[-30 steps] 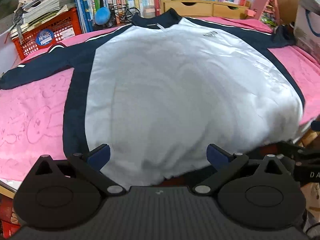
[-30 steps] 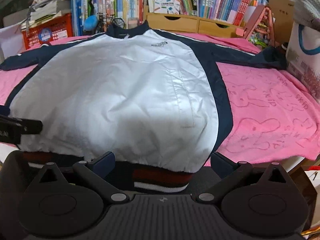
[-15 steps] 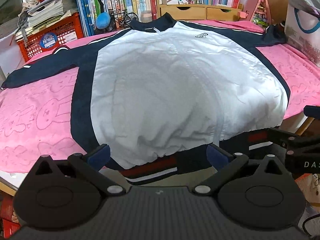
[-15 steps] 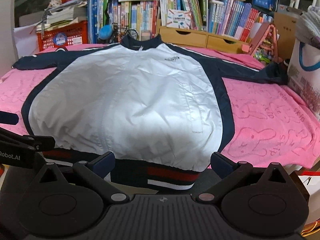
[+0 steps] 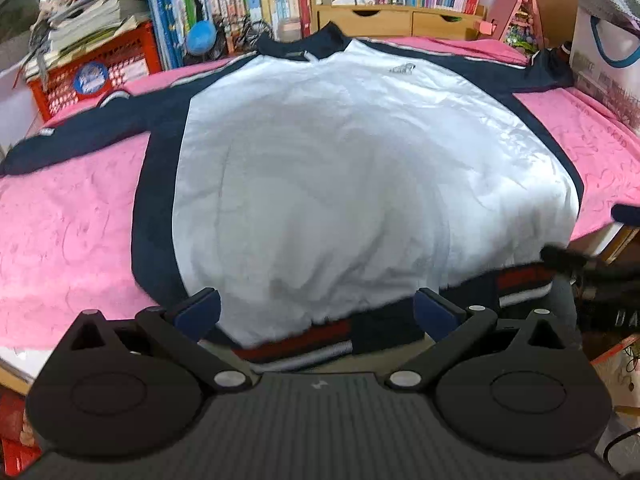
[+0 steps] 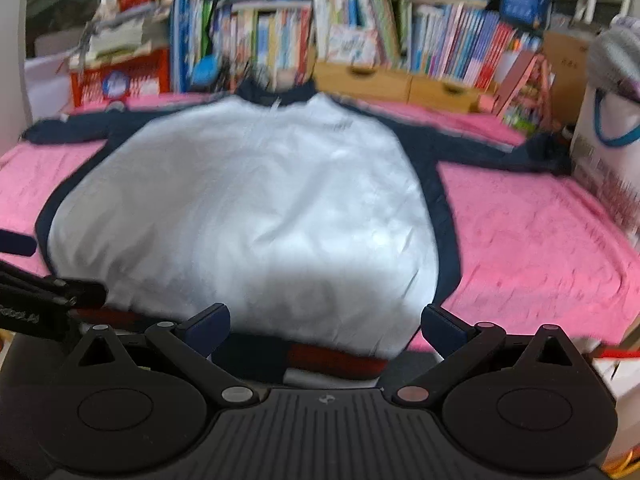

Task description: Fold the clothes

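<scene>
Jacket spread flat, ready for folding

The jacket (image 5: 352,184) fills mid-frame on the pink worktop (image 5: 68,240), sleeves out; left tool (image 5: 316,308) and right tool (image 6: 325,322) gape empty at its hem, unfolded.

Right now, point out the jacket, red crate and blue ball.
jacket (image 5: 340,184), left wrist view, white front panel.
red crate (image 5: 120,76), left wrist view, front lattice wall.
blue ball (image 5: 201,38), left wrist view, its middle.
</scene>
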Demonstrator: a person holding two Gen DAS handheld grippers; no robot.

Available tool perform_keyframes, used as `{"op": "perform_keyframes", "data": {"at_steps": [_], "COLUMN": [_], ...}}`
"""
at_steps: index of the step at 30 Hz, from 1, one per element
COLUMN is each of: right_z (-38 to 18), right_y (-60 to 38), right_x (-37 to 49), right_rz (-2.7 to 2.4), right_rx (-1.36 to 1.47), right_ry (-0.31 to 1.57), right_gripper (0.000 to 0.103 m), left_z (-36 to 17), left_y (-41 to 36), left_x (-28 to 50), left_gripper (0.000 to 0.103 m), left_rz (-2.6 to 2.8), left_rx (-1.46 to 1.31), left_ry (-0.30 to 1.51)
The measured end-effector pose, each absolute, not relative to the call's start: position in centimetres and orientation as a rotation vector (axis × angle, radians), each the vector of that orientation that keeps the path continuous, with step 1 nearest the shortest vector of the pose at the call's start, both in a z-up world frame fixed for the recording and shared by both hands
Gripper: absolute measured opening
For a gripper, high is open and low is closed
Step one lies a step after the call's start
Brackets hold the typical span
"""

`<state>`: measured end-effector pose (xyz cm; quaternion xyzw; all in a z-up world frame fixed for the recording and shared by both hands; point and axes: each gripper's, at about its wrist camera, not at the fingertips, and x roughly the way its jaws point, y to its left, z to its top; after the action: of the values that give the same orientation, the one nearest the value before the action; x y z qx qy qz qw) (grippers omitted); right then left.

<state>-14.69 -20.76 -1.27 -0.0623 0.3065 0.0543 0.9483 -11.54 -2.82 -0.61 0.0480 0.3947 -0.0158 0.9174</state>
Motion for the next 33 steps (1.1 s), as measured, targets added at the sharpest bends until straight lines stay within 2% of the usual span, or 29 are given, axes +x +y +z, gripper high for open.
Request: {"op": "perform_keyframes", "data": {"at_steps": [5, 8, 14, 20, 25, 26, 27, 29, 30, 33], "right_z": [0.0, 1.2, 1.5, -0.2, -2.7, -3.2, -3.5, -3.8, -3.7, -1.6], "right_y": [-25.1, -30.7, -38.8, -45.7, -48.0, -48.5, -49.2, -50.5, -50.8, -48.8], "right_x": [-9.8, -5.3, 5.3, 16.4, 23.7, 24.9, 25.9, 26.7, 27.0, 27.5], "right_rz": [-0.123, -0.236, -0.355, -0.507, -0.642, -0.663, -0.657, -0.612, -0.616, -0.601], "right_rx": [-0.163, -0.099, -0.044, 0.139, 0.055, 0.055, 0.096, 0.186, 0.212, 0.191], "right_ry": [0.401, 0.347, 0.328, 0.414, 0.523, 0.560, 0.606, 0.627, 0.628, 0.552], "right_gripper": [0.103, 0.101, 0.096, 0.093, 0.092, 0.086, 0.061, 0.031, 0.009, 0.005], "left_z": [1.4, 2.1, 0.9, -1.1, -1.8, -1.8, -1.9, -2.1, -2.2, -2.6], "left_y": [-2.0, -1.4, -0.2, 1.0, 2.0, 2.2, 2.5, 3.2, 3.3, 3.5], "left_x": [-8.1, -5.1, 1.2, 5.6, 7.2, 7.4, 7.7, 8.2, 8.3, 8.3], "left_gripper": [0.103, 0.103, 0.103, 0.103, 0.103, 0.103, 0.103, 0.103, 0.103, 0.103], "left_rz": [0.013, 0.044, 0.092, 0.102, 0.068, 0.051, 0.035, 0.006, 0.001, -0.012], "left_rx": [0.124, 0.122, 0.114, 0.083, 0.059, 0.054, 0.049, 0.026, 0.021, 0.012], "left_ry": [0.736, 0.709, 0.736, 0.785, 0.783, 0.780, 0.778, 0.777, 0.760, 0.712]}}
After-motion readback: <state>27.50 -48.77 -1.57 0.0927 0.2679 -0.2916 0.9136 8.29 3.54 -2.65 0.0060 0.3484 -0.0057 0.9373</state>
